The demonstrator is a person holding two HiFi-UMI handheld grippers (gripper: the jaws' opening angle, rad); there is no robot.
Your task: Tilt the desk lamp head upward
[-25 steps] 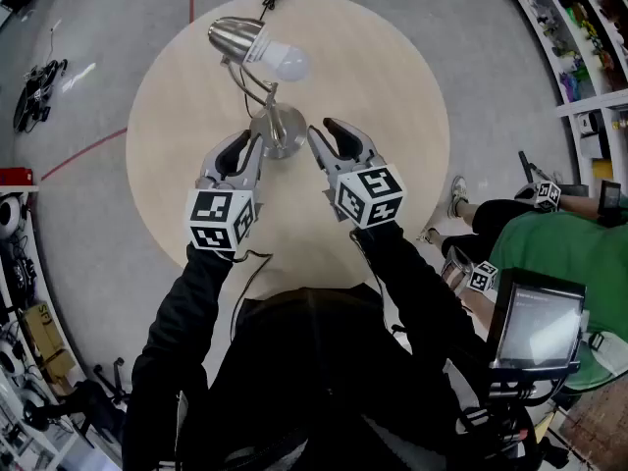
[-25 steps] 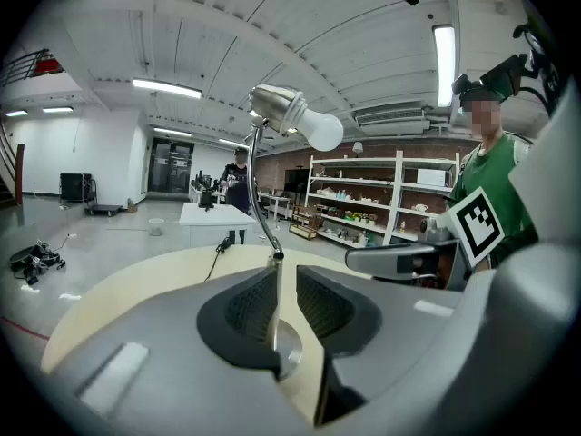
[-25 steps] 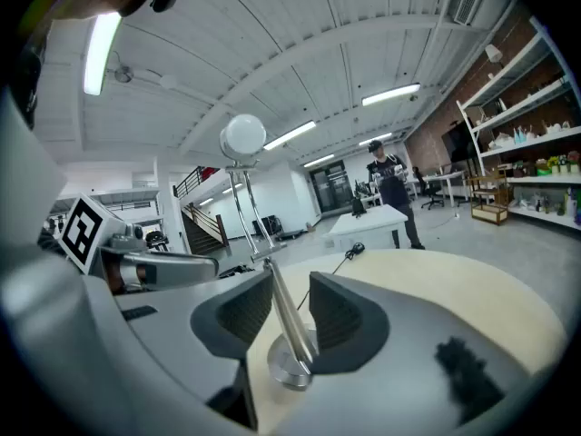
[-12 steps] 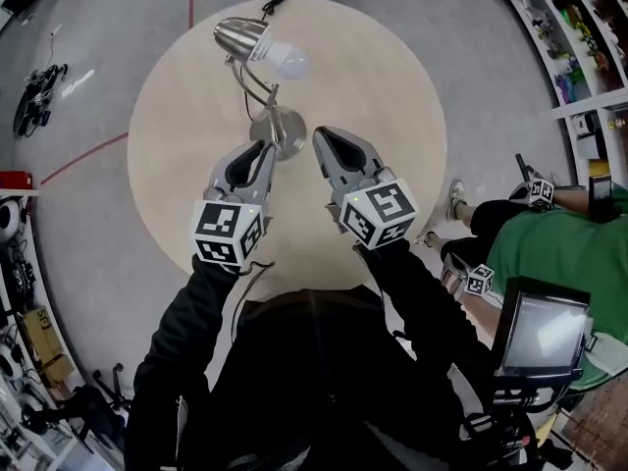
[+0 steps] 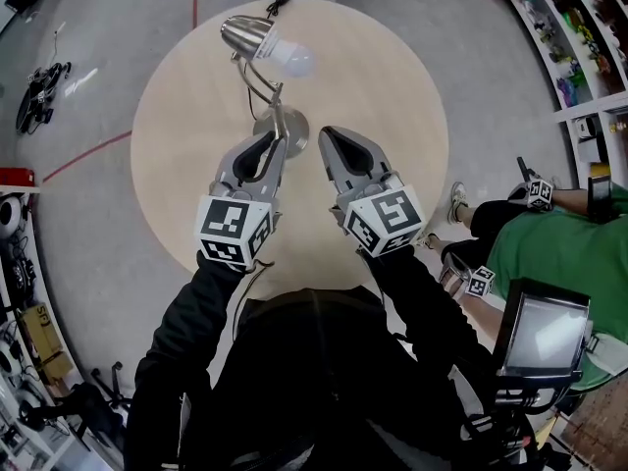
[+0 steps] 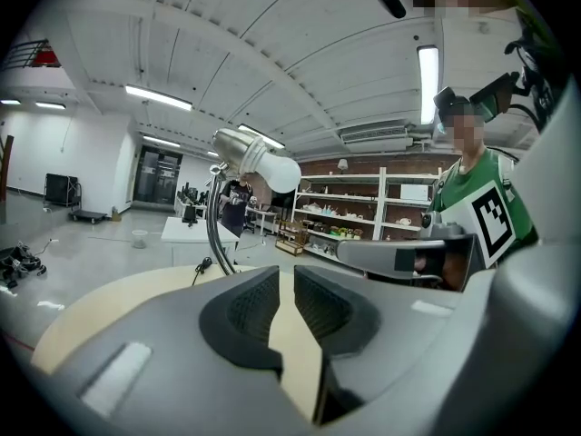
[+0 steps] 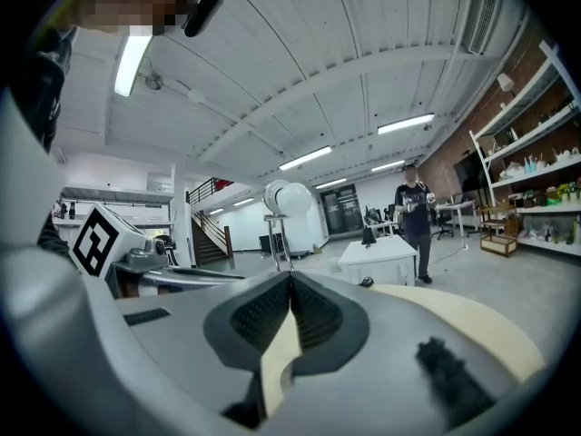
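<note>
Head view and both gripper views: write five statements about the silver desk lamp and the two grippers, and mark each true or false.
1. The silver desk lamp stands upright on the round light wooden table. True.
2. The right gripper is clamped on the lamp's shade. False: its jaws are shut with nothing between them, away from the shade.
3. The left gripper has its jaws slightly apart with nothing between them. True.
4. The lamp has no bulb. False: a white bulb sits in the shade.
5. Both grippers are nearer the person than the shade is. True.
</note>
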